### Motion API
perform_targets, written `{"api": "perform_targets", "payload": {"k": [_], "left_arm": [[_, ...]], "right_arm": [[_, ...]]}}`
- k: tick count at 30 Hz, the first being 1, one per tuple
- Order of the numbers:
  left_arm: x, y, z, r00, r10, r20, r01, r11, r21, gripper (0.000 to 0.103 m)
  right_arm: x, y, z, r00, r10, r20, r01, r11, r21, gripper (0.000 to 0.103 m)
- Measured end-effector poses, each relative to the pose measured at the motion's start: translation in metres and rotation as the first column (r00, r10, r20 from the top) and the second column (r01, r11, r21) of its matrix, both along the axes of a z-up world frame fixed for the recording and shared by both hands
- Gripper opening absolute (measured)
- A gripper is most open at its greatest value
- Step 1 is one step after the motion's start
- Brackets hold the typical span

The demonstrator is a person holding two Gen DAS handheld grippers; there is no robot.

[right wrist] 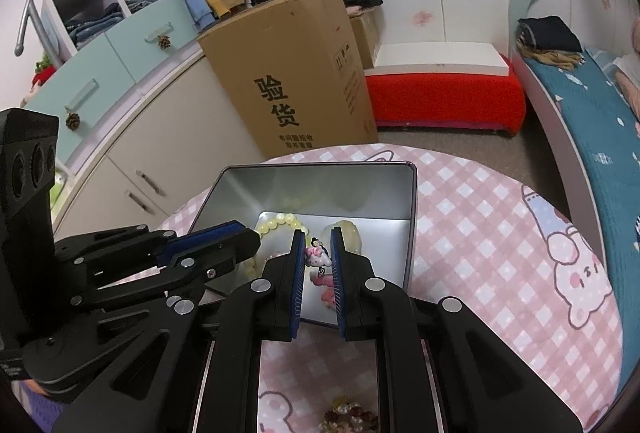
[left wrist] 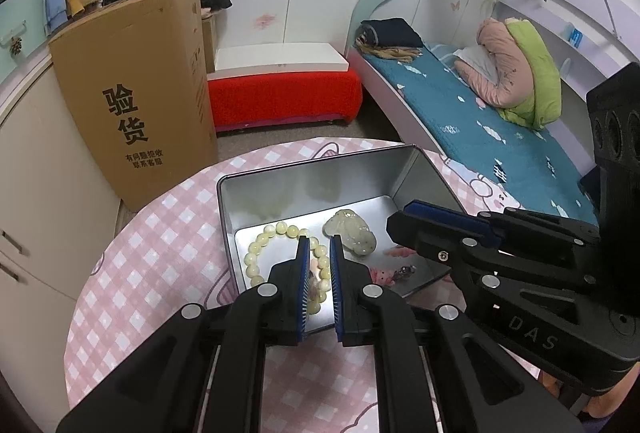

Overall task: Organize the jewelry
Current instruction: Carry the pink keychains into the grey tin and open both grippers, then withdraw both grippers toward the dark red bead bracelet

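An open silver tin point(left wrist: 308, 185) point(right wrist: 320, 181) stands on the round pink-checked table point(left wrist: 160, 233). Inside lie a pale yellow bead bracelet point(left wrist: 256, 253) point(right wrist: 276, 223) and a pale green carved stone point(left wrist: 350, 231) point(right wrist: 352, 233). My left gripper point(left wrist: 320, 243) point(right wrist: 250, 237) hangs over the bracelet with its jaws nearly together, and a small pinkish piece point(left wrist: 315, 271) shows between the pads. My right gripper point(right wrist: 317, 235) point(left wrist: 394, 223) is shut on a pink cartoon charm point(right wrist: 318, 257) over the tin's near right part.
A cluster of dark red and pearl beads point(right wrist: 352, 417) lies on the table under my right gripper. A tall cardboard box point(left wrist: 136, 93) stands beyond the table. A red bench point(left wrist: 284, 97) and a bed point(left wrist: 480, 121) lie further back.
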State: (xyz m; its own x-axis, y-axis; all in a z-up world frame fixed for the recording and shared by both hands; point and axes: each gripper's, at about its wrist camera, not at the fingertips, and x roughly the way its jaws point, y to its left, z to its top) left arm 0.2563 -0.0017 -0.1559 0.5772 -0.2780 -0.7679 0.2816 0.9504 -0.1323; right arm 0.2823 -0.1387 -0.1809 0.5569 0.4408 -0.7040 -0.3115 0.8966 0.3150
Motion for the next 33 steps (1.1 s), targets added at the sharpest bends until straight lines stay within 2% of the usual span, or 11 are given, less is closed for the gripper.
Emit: {"api": "perform_targets", "payload": {"k": [9, 11, 13, 21, 24, 27, 33], "left_arm": [[-0.003, 0.003, 0.006, 1.000, 0.005, -0.001, -0.005, 1.000, -0.013, 0.012], [-0.007, 0.005, 0.009, 1.000, 0.011, 0.008, -0.011, 1.000, -0.024, 0.035], [-0.012, 0.008, 0.015, 0.999, 0.024, 0.030, -0.023, 0.999, -0.026, 0.042], [-0.041, 0.010, 0.036, 0.996, 0.014, 0.086, -0.009, 0.999, -0.052, 0.043], [-0.056, 0.007, 0.039, 0.995, 0.009, 0.103, -0.003, 0.998, -0.063, 0.047], [-0.072, 0.002, 0.035, 0.994, 0.003, 0.108, 0.004, 0.998, -0.062, 0.048], [-0.092, -0.017, 0.009, 0.997, -0.029, 0.070, 0.033, 0.998, -0.052, 0.049]], "right_arm": [[-0.002, 0.000, 0.002, 1.000, -0.011, 0.000, 0.011, 1.000, 0.011, 0.016], [-0.004, -0.003, 0.004, 1.000, -0.014, -0.002, 0.015, 1.000, 0.021, 0.015], [-0.007, -0.006, 0.009, 1.000, -0.019, 0.006, 0.019, 1.000, 0.024, 0.016], [-0.036, -0.020, 0.032, 0.998, -0.036, 0.053, 0.035, 0.999, 0.023, 0.016], [-0.051, -0.030, 0.036, 0.996, -0.050, 0.071, 0.051, 0.999, -0.005, 0.016], [-0.067, -0.042, 0.033, 0.995, -0.065, 0.069, 0.066, 0.998, -0.016, 0.016], [-0.100, -0.069, 0.003, 0.994, -0.111, 0.022, 0.112, 0.992, -0.066, 0.016]]}}
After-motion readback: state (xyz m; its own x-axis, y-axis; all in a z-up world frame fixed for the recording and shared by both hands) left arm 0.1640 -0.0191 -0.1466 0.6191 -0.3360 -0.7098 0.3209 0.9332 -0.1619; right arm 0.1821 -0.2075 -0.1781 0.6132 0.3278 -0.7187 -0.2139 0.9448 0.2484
